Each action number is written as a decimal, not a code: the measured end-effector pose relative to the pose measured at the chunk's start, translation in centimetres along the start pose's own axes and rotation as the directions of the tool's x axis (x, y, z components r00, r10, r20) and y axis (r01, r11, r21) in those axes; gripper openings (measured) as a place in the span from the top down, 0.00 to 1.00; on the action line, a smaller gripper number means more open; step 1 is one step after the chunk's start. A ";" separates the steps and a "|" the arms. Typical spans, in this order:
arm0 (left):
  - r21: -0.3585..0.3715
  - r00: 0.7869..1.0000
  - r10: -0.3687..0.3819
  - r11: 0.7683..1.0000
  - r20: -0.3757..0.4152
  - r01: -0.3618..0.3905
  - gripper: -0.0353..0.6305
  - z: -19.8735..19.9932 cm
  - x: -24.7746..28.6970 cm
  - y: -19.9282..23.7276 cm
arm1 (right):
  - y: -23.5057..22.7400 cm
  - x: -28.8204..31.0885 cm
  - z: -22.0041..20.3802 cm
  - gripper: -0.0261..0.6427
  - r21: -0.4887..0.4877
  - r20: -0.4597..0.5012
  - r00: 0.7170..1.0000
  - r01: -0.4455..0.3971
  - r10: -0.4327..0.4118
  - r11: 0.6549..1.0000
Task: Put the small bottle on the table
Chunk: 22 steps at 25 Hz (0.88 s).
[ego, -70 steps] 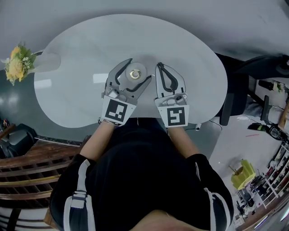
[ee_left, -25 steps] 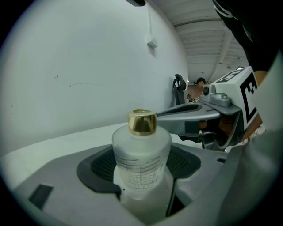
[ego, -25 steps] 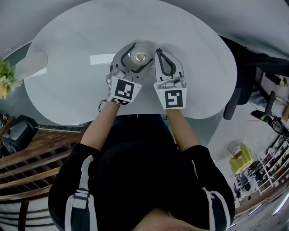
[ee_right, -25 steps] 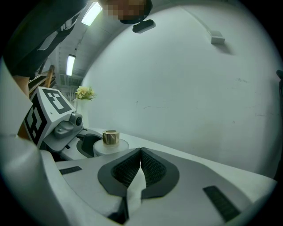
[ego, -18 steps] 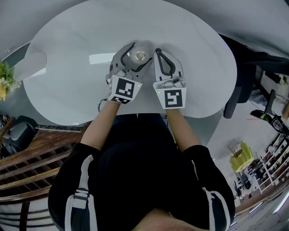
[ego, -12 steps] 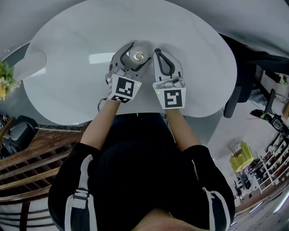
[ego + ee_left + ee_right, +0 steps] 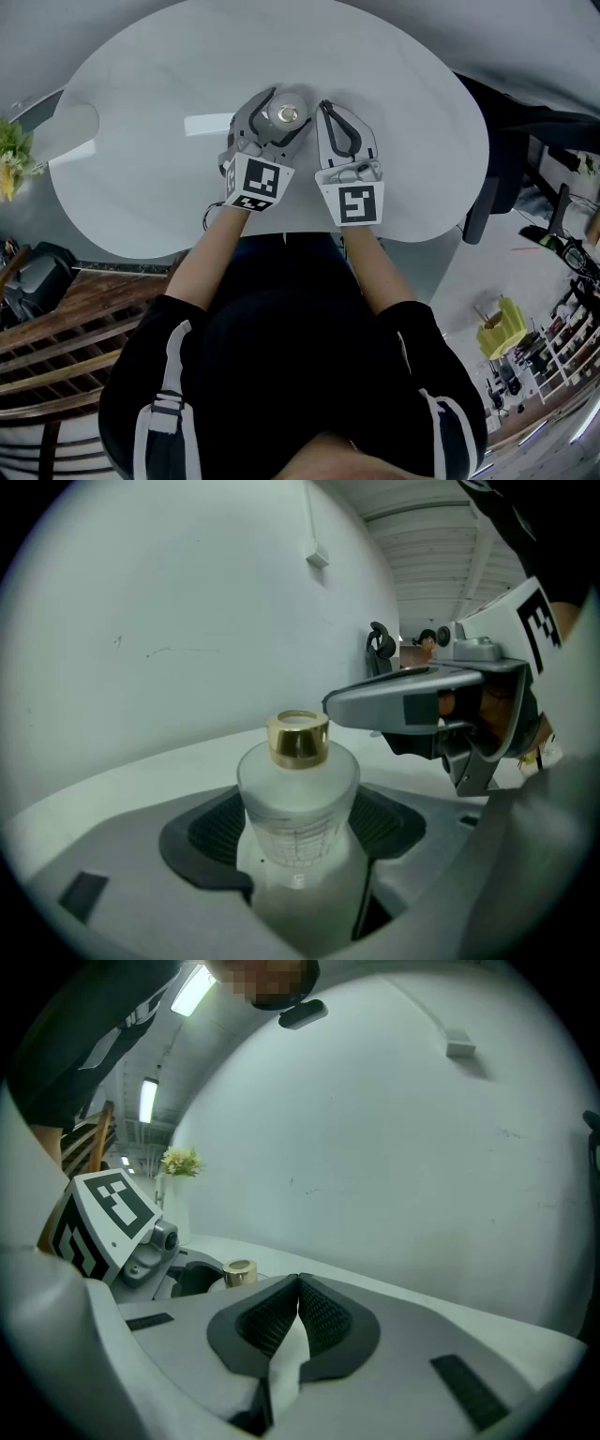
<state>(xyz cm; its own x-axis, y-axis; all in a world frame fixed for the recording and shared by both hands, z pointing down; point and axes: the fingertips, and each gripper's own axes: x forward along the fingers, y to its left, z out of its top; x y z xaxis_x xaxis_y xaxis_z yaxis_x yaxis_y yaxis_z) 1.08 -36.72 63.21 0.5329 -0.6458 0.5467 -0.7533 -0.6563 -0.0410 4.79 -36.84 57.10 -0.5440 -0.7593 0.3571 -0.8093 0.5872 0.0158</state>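
The small bottle [image 7: 287, 113] is frosted glass with a gold cap [image 7: 298, 738]. It stands upright between the jaws of my left gripper [image 7: 286, 105], which is shut on its body [image 7: 298, 803] over the white oval table [image 7: 141, 197]. I cannot tell whether its base touches the tabletop. My right gripper [image 7: 326, 105] is just to the right of it, shut with nothing between its ribbed pads [image 7: 298, 1285]. The right gripper view shows the gold cap [image 7: 240, 1271] beside the left gripper's marker cube [image 7: 108, 1208].
Yellow flowers [image 7: 11, 159] in a white vase [image 7: 75, 127] stand at the table's left end. A black chair [image 7: 502, 159] is off the table's right side and wooden slats [image 7: 56, 328] lie at lower left. The table's near edge runs just behind both grippers.
Both grippers have crept slightly farther onto the table, the left still holding the bottle. The right has stayed shut beside it.
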 end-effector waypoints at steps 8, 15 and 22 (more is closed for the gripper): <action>-0.087 0.999 0.033 0.996 0.035 -0.030 0.44 -0.5 -3.1 -0.1 | 0.2 -2.3 1.0 0.93 -0.006 0.018 1.000 0.014 -0.014 1.000; -0.090 0.990 0.096 0.992 0.102 -0.087 0.63 1.4 -7.2 -0.2 | 1.6 -5.0 2.8 0.93 -0.028 0.059 0.998 0.037 -0.035 0.999; -0.052 0.967 0.148 0.989 0.208 -0.140 0.91 5.6 -11.5 -1.7 | 2.8 -8.5 6.6 0.93 -0.060 0.177 0.983 0.061 -0.050 0.996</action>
<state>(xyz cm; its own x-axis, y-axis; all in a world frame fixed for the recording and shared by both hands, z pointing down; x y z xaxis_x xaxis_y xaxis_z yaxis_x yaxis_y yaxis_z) -1.64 -30.35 52.26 0.4842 -0.8024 0.3487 -0.8395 -0.5384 -0.0731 5.69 -30.55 47.98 -0.5336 -0.8252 0.1853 -0.8263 0.5554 0.0939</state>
